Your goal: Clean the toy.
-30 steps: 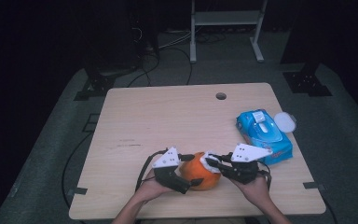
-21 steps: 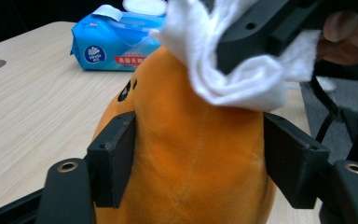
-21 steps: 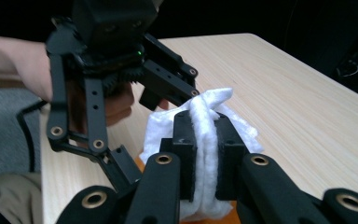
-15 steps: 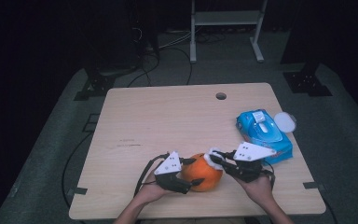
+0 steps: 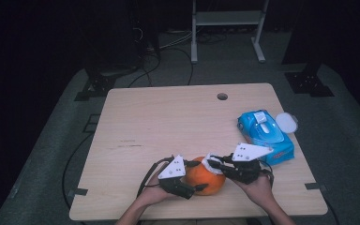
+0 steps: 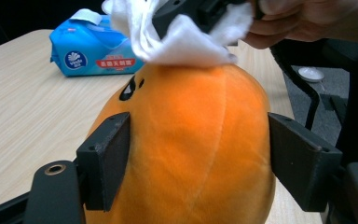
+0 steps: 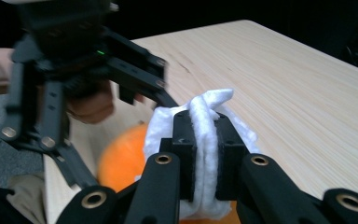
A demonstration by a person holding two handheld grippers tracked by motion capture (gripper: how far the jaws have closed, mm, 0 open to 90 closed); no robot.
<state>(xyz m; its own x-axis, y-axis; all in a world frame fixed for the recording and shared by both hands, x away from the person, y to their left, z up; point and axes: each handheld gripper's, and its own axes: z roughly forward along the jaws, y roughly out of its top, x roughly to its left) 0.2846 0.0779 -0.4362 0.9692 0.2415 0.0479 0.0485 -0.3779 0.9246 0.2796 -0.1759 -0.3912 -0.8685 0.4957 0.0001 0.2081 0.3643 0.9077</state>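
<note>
High view: left gripper (image 5: 193, 175) clamps pumpkin toy (image 5: 206, 174) sideways

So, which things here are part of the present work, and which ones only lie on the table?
In use:
- orange plush toy, clamped by left gripper
- white wipe, pinched by right gripper

Lying about:
- blue wipes pack
- white lid

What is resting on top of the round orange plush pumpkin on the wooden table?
A crumpled white wipe, clamped in the right gripper, presses on the round orange plush pumpkin. The pumpkin's top beneath the wipe is covered.
</note>
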